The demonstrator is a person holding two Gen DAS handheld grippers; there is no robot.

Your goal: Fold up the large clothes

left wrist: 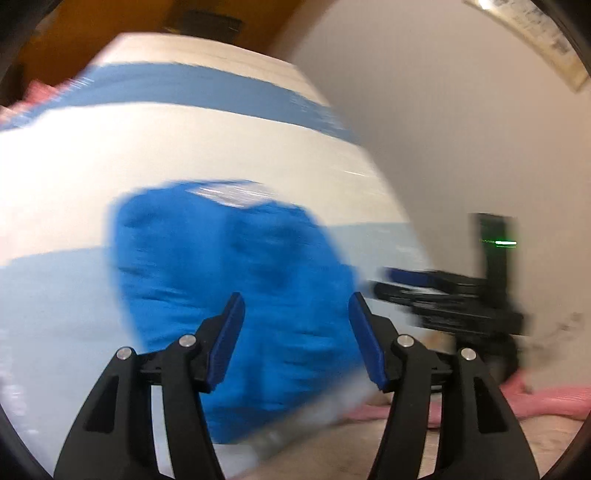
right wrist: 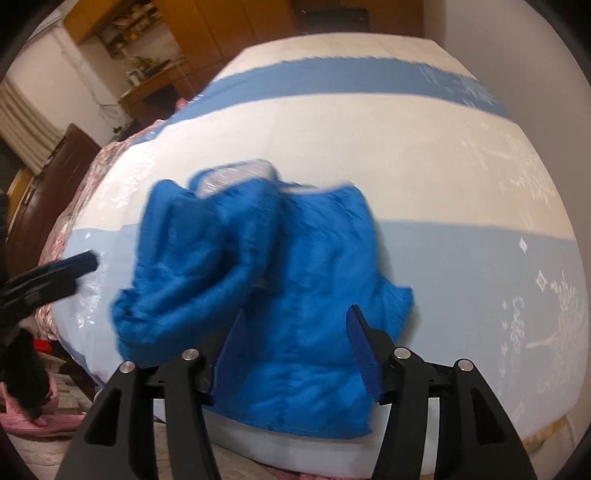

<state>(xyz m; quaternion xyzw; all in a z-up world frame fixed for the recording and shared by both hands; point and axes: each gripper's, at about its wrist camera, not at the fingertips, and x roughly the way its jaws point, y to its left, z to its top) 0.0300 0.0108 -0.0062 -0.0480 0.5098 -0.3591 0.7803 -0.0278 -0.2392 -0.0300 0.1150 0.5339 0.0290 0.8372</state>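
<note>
- Bedroom scene: a bed (right wrist: 443,155) covered by a white sheet with pale and mid-blue bands fills both wrist views; wooden cabinets (right wrist: 207,33) stand behind it.
- Blue jacket (right wrist: 280,288): lies crumpled on the sheet near the bed's front edge, its pale lining showing at the collar, one side bunched over towards the left.
- Left gripper (left wrist: 297,325): jaws apart, blue pads facing each other above the jacket, nothing between them, no contact visible.
- Right gripper (right wrist: 295,339): jaws likewise apart, poised over the jacket's lower part; the pads press on no cloth.
- Both views are motion-blurred.
- Pink fabric (left wrist: 546,398) lies on the floor beside the bed.
</note>
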